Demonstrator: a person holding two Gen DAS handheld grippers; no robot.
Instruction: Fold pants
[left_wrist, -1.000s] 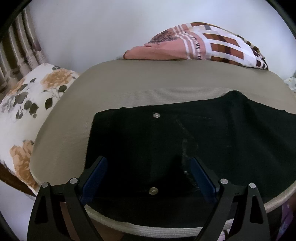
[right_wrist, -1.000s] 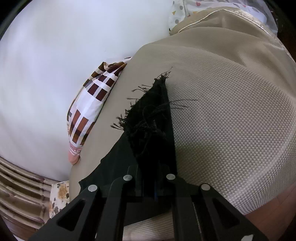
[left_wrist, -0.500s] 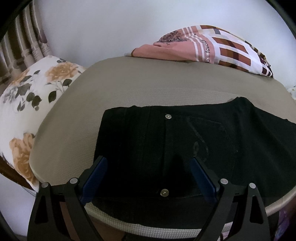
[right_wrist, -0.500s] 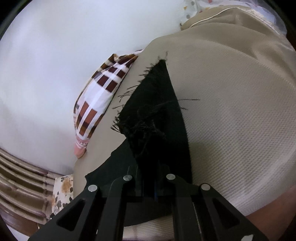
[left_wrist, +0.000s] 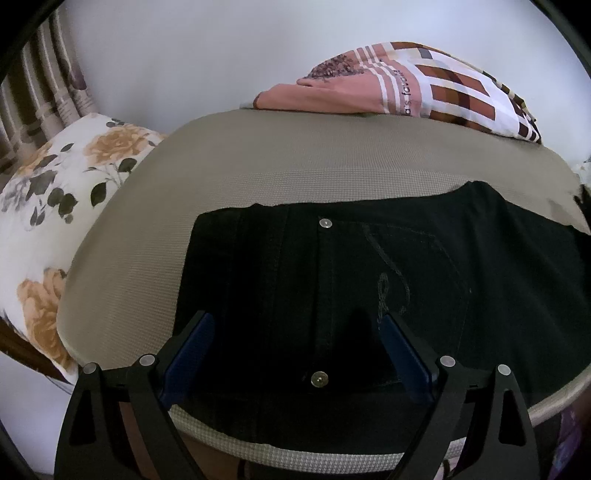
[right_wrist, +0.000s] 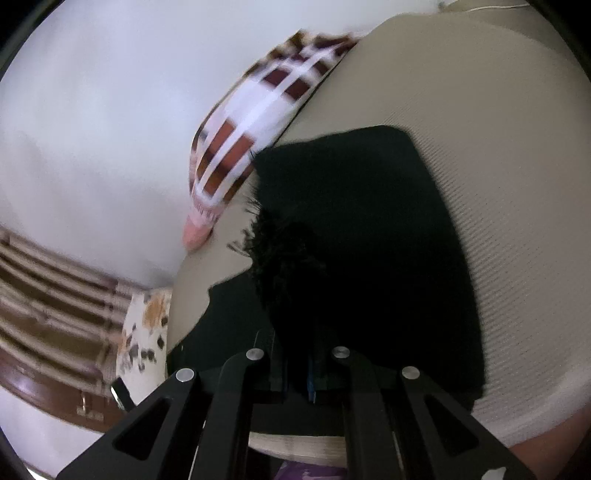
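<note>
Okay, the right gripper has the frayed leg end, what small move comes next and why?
Probably carry the frayed hem, pinched in the right gripper, toward the waistband: the pants lie flat and the left gripper is open above them.

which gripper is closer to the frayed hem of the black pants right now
Right. The right gripper is shut on the black pants just behind the frayed hem. The left gripper hangs open over the waistband end, with no frayed hem in its view.

Black pants (left_wrist: 369, 280), spread flat across a beige textured surface, waistband end near the front edge, two metal rivets visible, faint pocket stitching on the dark cloth, frayed hem end (right_wrist: 280, 251) lifted and doubled over the rest
</note>
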